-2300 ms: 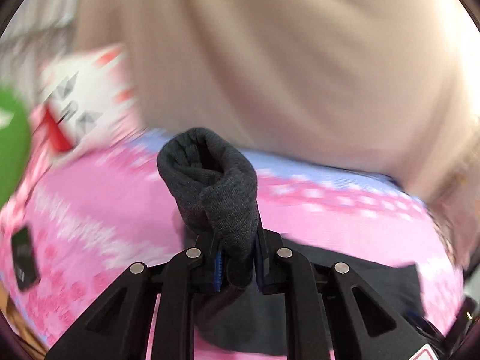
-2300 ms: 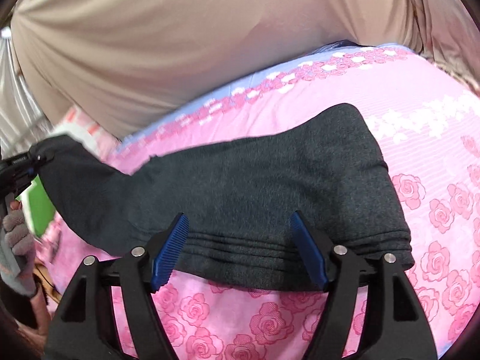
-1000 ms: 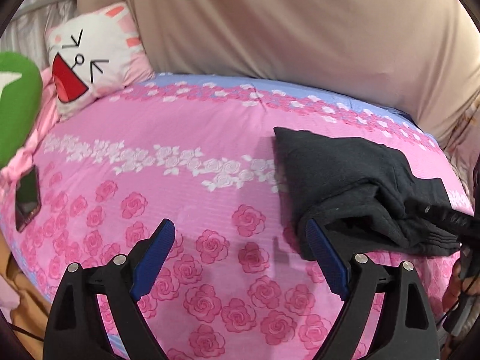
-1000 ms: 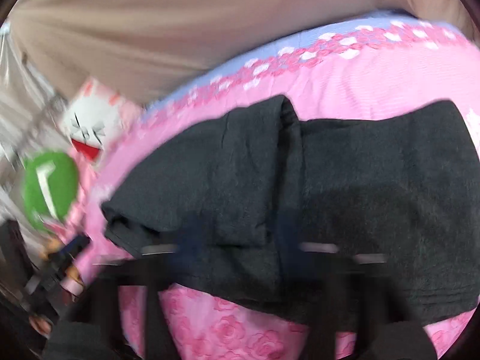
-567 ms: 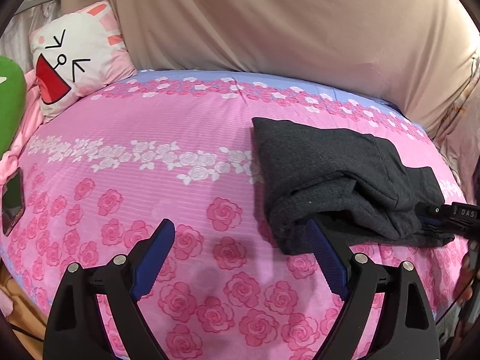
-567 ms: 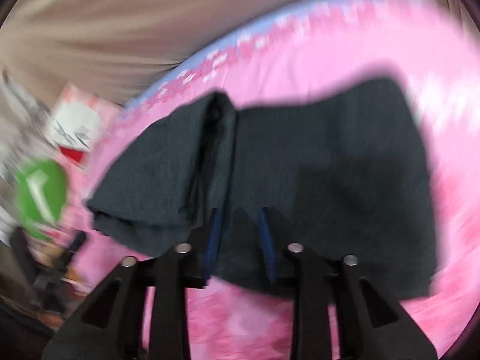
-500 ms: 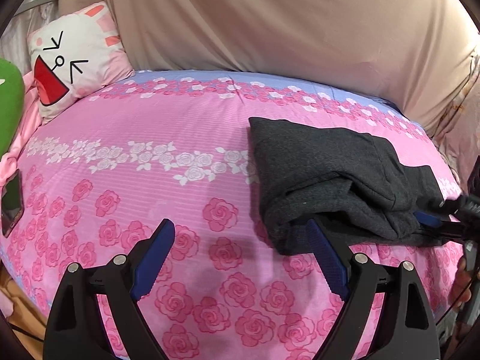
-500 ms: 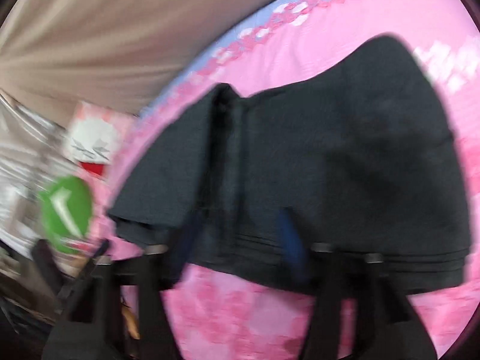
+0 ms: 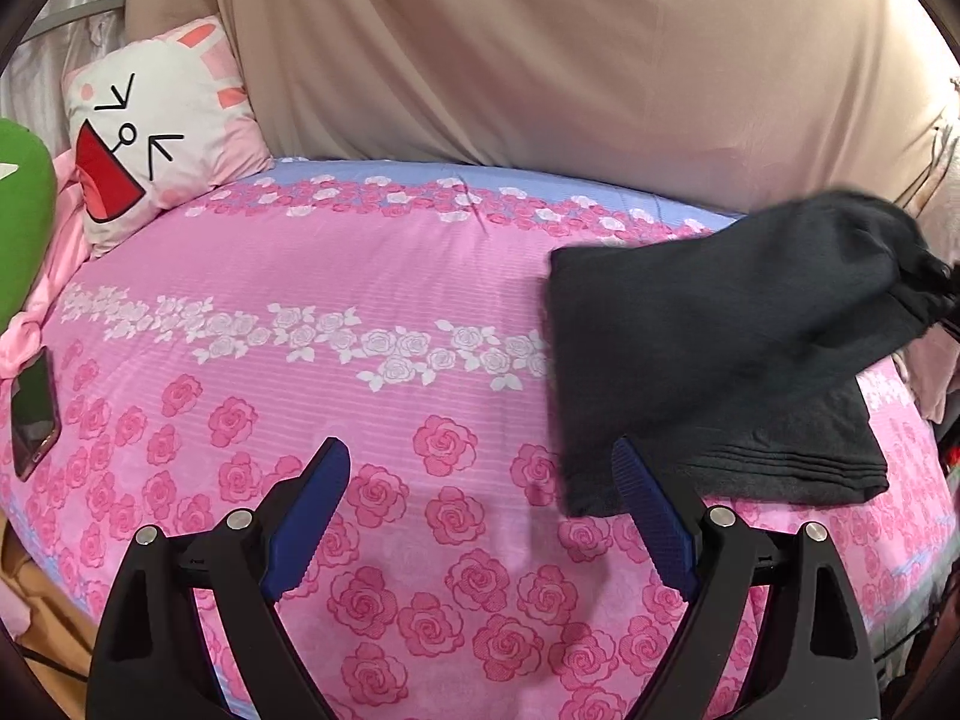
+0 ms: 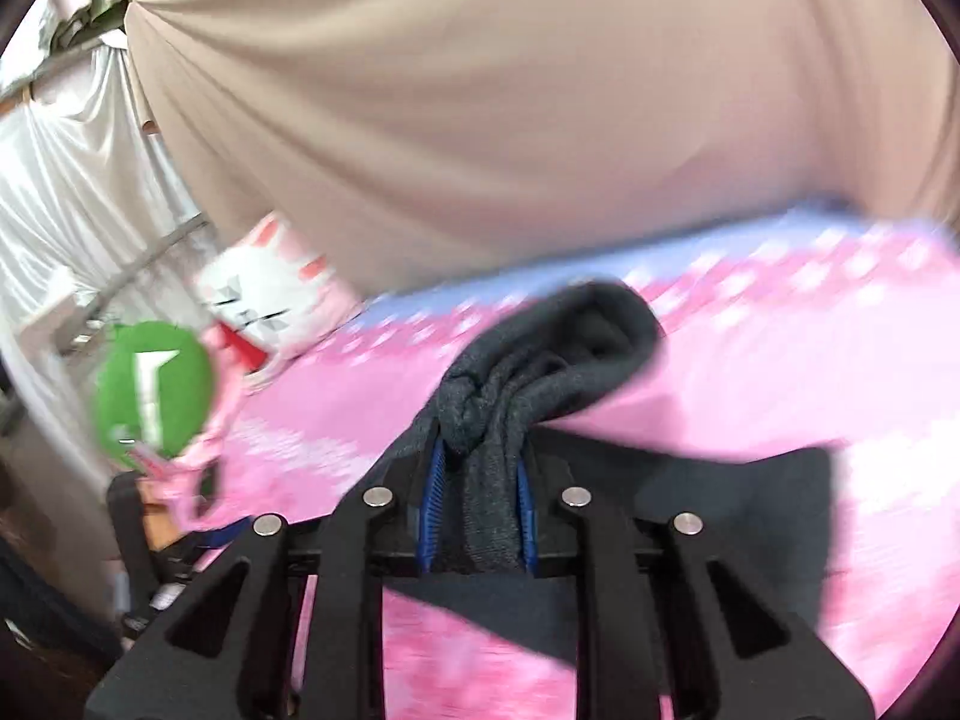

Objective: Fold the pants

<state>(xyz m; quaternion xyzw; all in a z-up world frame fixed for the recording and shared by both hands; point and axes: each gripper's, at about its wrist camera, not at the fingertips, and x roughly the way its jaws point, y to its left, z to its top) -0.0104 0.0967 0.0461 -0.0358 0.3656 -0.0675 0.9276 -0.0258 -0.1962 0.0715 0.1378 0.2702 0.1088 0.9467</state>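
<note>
The dark grey pants lie partly folded on the pink rose bedsheet at the right. Their far right end is lifted off the bed. My right gripper is shut on a bunched fold of the pants and holds it above the bed; the right wrist view is blurred. My left gripper is open and empty above the sheet, with its right fingertip beside the pants' near left corner.
A white bunny-face pillow and a green cushion sit at the bed's far left. A phone lies at the left edge. A beige curtain hangs behind the bed.
My right gripper has shut on the pants' right end and lifted it up from the bed. My left gripper stays open and has barely moved.
</note>
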